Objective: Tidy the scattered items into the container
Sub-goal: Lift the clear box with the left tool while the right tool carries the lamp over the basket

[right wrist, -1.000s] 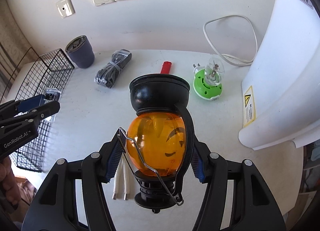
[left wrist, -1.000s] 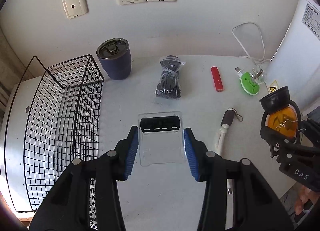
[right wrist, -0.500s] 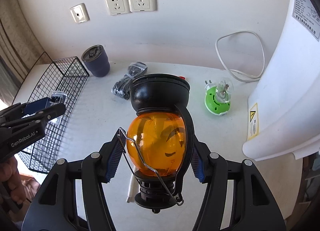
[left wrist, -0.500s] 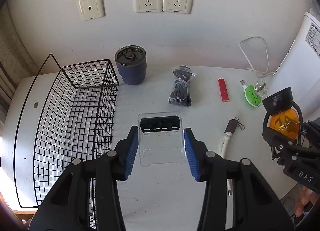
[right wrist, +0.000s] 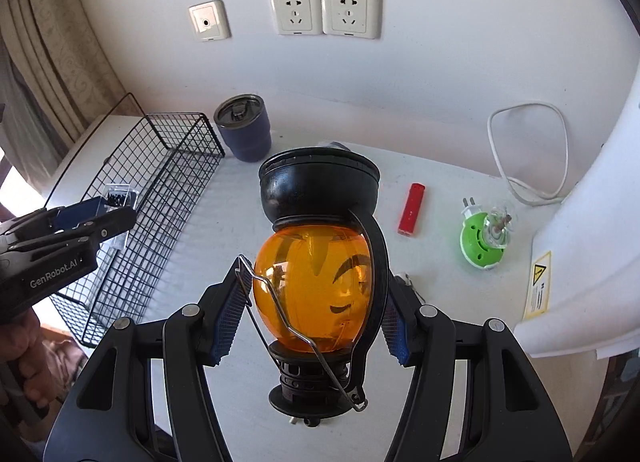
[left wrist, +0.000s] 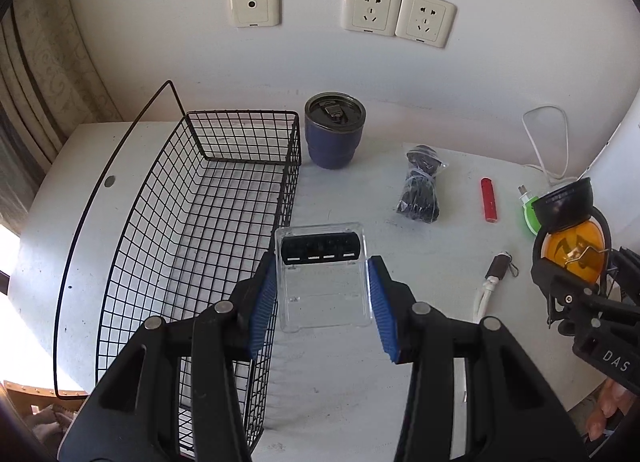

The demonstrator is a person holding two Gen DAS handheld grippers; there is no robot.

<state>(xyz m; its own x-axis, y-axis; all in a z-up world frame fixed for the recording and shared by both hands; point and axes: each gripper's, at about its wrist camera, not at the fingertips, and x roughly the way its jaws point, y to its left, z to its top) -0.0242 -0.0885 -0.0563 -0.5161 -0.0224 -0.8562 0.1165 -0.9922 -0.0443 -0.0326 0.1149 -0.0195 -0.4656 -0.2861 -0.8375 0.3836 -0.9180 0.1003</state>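
Observation:
My left gripper is shut on a clear plastic case with a black insert, held in the air just right of the black wire basket. My right gripper is shut on an orange pumpkin-face lantern with a black cap and wire handle, held above the white table. The lantern also shows at the right in the left wrist view. The left gripper and the case show at the left in the right wrist view, beside the basket.
On the table lie a blue tumbler, a bagged black cable, a red lighter, a white cord with dark plug and a green plug-in. A white appliance stands at the right.
Both grippers have risen and pulled back with their loads. The left one has shifted toward the basket, which now fills more of its view.

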